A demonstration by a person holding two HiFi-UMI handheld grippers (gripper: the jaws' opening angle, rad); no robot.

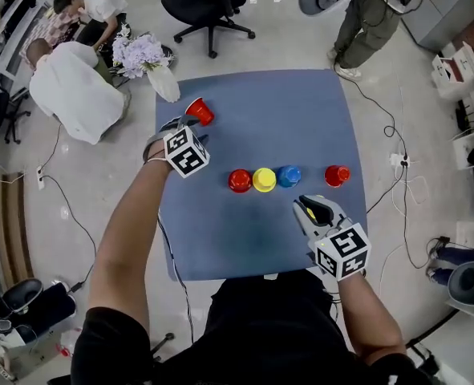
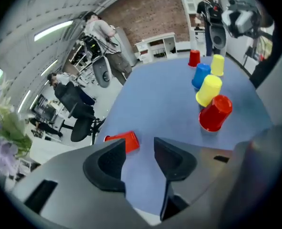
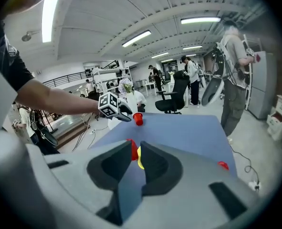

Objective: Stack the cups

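Note:
A red cup (image 1: 198,111) lies on its side near the far left of the blue table mat (image 1: 261,119). My left gripper (image 1: 190,124) hovers just short of that cup, open. In the left gripper view the cup (image 2: 123,141) shows beyond the left jaw of my left gripper (image 2: 140,149), with only mat in the gap. A red cup (image 1: 240,180), a yellow cup (image 1: 264,180), a blue cup (image 1: 289,176) and another red cup (image 1: 337,175) stand upside down in a row. My right gripper (image 1: 303,204) is near the front, with a narrow gap and nothing in it.
A bouquet of pale flowers (image 1: 143,52) lies off the mat's far left corner. People crouch at the left (image 1: 72,87), and one stands beyond the far right corner (image 1: 369,14). An office chair (image 1: 208,2) and floor cables (image 1: 393,147) surround the table.

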